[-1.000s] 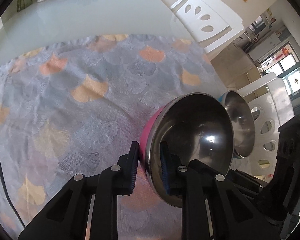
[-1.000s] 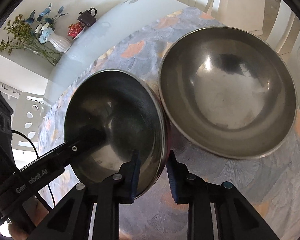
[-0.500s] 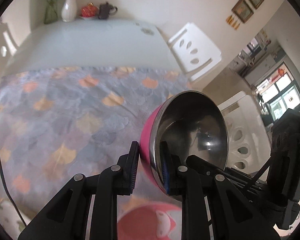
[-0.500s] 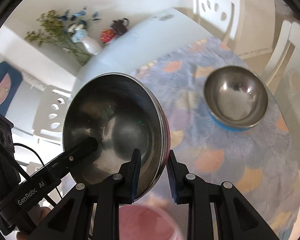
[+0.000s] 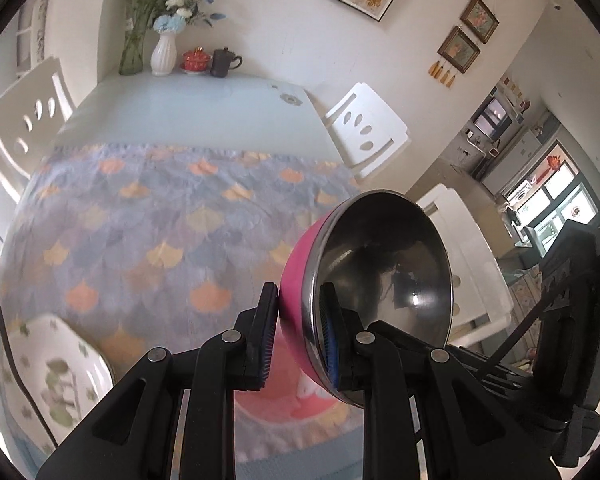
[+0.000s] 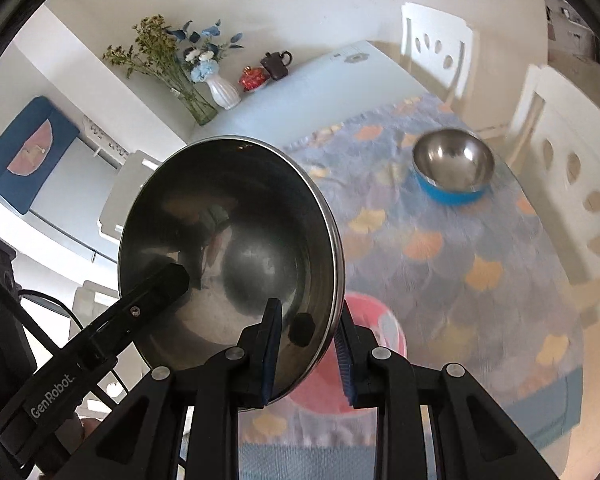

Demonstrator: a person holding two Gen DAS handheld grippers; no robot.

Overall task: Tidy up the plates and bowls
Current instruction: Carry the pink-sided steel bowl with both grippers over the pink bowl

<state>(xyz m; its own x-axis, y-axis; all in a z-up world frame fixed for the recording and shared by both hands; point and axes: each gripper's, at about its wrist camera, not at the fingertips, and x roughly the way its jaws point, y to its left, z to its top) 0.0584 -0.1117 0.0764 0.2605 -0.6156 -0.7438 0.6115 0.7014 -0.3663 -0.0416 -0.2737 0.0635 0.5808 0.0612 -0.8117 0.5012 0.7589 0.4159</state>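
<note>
Both grippers hold one steel bowl with a pink outside [image 5: 380,276], raised high over the table. My left gripper [image 5: 298,340] is shut on its rim, one finger inside and one on the pink wall. My right gripper [image 6: 308,356] is shut on the opposite rim of the same bowl [image 6: 228,248]. A steel bowl with a blue outside [image 6: 452,168] stands on the cloth at the far right. A pink plate [image 6: 360,344] lies under the held bowl, and shows in the left wrist view [image 5: 300,396]. A white floral plate [image 5: 52,376] lies at the near left.
A patterned blue and orange cloth [image 5: 160,216] covers the near half of the pale table [image 5: 188,108]. A white vase [image 5: 162,54], a red cup and a dark teapot stand at the far edge. White chairs [image 5: 364,132] stand around the table.
Both grippers have lifted the pink bowl up and back from beside the blue bowl. The table now lies much farther below and the pink and floral plates have come into view.
</note>
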